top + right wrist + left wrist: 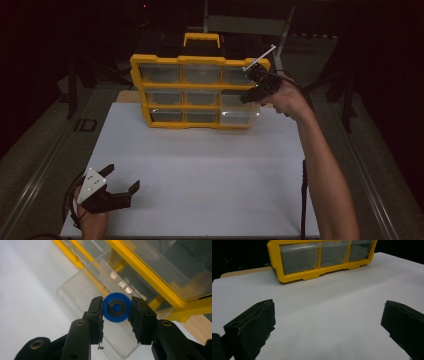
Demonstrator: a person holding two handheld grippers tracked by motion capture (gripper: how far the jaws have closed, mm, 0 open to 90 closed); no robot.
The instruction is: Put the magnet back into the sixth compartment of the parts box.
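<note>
While my right tongs [116, 307] clamp a blue disc [116, 307] between their pads, one pad pressing on each side of its rim, I hold it above a clear drawer [82, 292] that stands pulled out of the yellow organizer [200, 60]. From the right gripper view the disc shows a dark ring and a blue dot at its centre, and the drawer lies open right beneath it. From the high view that drawer [240, 114] is the bottom right one of the organizer, sticking out over the white bench [200, 170], and my right hand [285, 97] hovers beside the organizer's right edge. My left tongs [122, 179] rest low at the near left corner of the bench, jaws spread wide with nothing between them, well apart from the organizer [287, 277].
</note>
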